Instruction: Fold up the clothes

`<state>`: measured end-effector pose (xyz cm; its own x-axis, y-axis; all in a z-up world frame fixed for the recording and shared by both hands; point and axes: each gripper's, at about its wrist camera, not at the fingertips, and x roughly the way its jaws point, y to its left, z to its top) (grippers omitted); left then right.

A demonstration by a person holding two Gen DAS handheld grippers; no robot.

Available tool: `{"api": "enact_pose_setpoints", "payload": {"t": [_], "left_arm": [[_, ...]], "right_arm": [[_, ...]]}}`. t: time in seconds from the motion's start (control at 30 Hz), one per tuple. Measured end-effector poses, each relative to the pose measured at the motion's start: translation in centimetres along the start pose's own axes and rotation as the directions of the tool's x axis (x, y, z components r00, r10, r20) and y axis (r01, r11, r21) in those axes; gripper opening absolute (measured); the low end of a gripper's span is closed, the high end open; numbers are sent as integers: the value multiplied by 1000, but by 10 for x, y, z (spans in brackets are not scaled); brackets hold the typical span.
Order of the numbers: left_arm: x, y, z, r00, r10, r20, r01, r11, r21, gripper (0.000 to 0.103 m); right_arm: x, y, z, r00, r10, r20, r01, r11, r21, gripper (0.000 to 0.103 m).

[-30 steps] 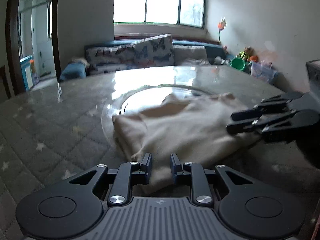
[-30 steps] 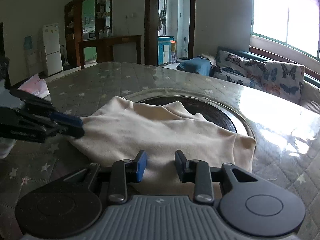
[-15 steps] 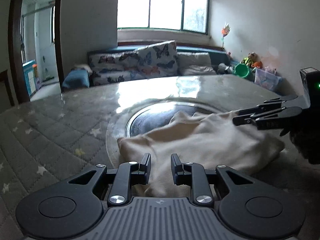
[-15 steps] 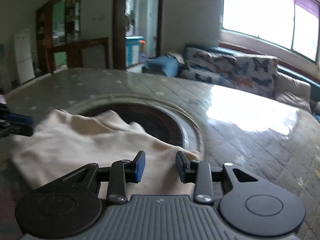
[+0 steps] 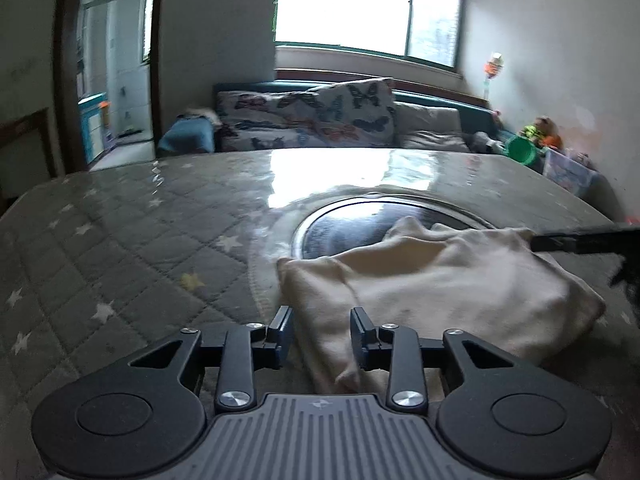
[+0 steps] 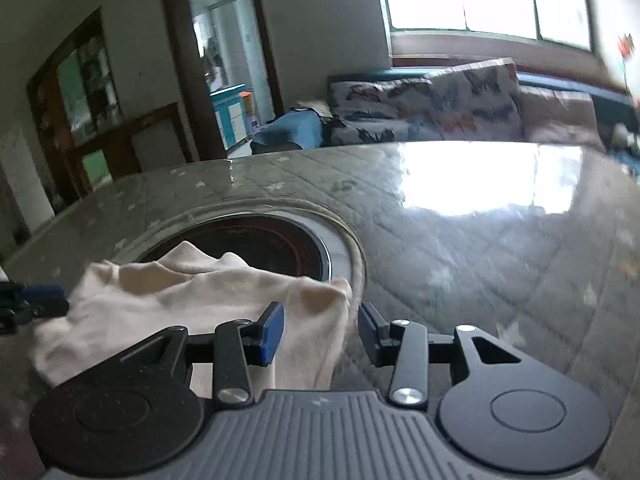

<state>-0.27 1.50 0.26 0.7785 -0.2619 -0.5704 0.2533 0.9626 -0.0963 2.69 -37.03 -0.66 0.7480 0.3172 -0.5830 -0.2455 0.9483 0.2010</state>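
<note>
A cream garment (image 5: 432, 280) lies folded on the quilted table (image 5: 120, 264), partly over the round dark inset (image 5: 344, 224). My left gripper (image 5: 322, 334) sits low at the garment's near left corner. Its jaws are opening, with the cloth edge loose between them and not pinched. My right gripper (image 6: 320, 332) is at the garment's (image 6: 192, 300) right corner, jaws also opening, the corner lying slack between its fingers. In the left wrist view the right gripper (image 5: 580, 240) shows side-on at the cloth's far right edge. In the right wrist view the left gripper (image 6: 32, 304) shows at the left edge.
The table cover is grey with stars under a glossy sheet. A sofa with butterfly cushions (image 5: 312, 120) stands beyond the table's far edge. A green bucket (image 5: 522, 150) and toys sit at the back right. A doorway (image 5: 112, 80) opens at the back left.
Both pairs of jaws have widened around the cloth. The right gripper slid along the garment to its right corner and rolled. The garment shifted slightly across the inset.
</note>
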Motion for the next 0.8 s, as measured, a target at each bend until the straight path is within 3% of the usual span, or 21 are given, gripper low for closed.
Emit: {"api": "enact_pose_setpoints", "payload": {"t": [0.03,0.1,0.27,0.43,0.6,0.77,0.8], "left_arm": [[1,2,0,1000,3,-5,-3,1000,-19,36],[2,5,1,1000,1,-19,-2,998,-55,49],[4,4,1,999,-1,-36,-1,997,-82,49],[8,0,1,999,0,-53,-5,995,-97,49],[9,-9,1,998,16,-62,-20,997,-78,49],[9,-13,2,997,24,-69,-30,995,-95,50],[10,-15,2,997,17,-70,-23,995,-93,48]], "right_arm": [[-1,-3,-1,1000,10,-5,-10,1000,25,41],[-2,-9,-4,999,39,-18,-38,997,74,42],[-1,-11,-10,996,81,-29,-77,990,120,47],[0,3,-13,997,71,-25,-69,994,80,47],[-1,15,-14,1000,1,-6,-1,1000,5,45],[3,16,-17,1000,14,-13,-14,1000,9,46],[3,18,-17,1000,26,-15,-26,1000,8,43]]}}
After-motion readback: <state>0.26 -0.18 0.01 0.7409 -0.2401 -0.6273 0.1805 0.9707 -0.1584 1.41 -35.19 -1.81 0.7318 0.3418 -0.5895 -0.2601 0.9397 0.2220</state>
